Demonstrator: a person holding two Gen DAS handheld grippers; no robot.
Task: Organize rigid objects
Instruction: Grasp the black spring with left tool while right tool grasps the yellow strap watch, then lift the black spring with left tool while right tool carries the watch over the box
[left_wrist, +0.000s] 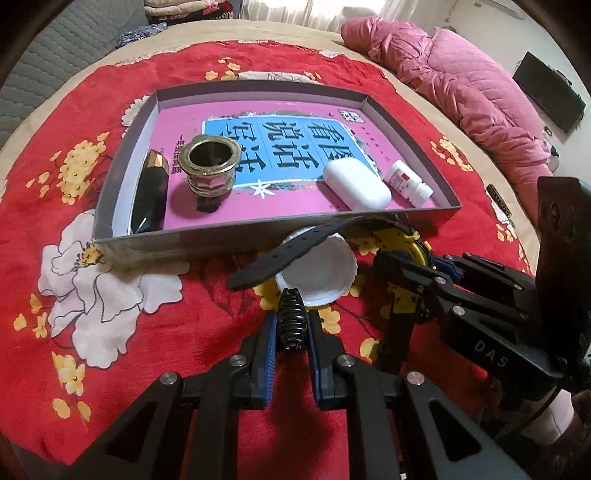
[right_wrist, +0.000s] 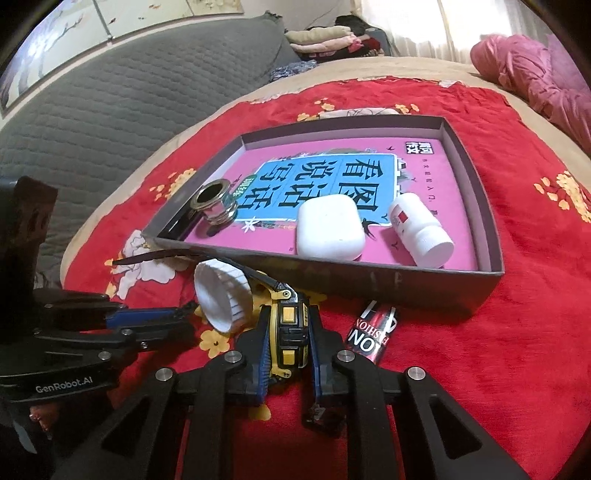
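- Lying on a red floral cloth (left_wrist: 155, 332), a shallow grey box (left_wrist: 236, 242) holds the items already sorted; its floor is a pink and blue printed sheet.
- Left gripper (left_wrist: 291, 325): jaws clenched on a black ribbed hair clip (left_wrist: 291, 321), which stands between the blue pads just in front of the box's near wall, outside the box.
- Right gripper (right_wrist: 288, 332): jaws clenched on a yellow-and-black watch (right_wrist: 290, 325), gripped at the case; its black strap (left_wrist: 291, 251) reaches leftward over a white bottle cap (left_wrist: 321, 273).
- White bottle cap: outside the box, on the cloth, between the two grippers and close to the near wall.
- Inside the box, left side: a black faceted bottle with gold shoulder (left_wrist: 151, 192) lies along the left wall; beside it stands a gold-rimmed metal ring fitting (left_wrist: 210, 166), opening upward.
- Inside the box, right side: a white earbud case (left_wrist: 356, 182) lies near the front wall, with a small white pill bottle (left_wrist: 408, 182) on its side next to it.
- Outside the box, to the right of the right gripper: a dark tube printed with letters (right_wrist: 373, 332) rests on the cloth.
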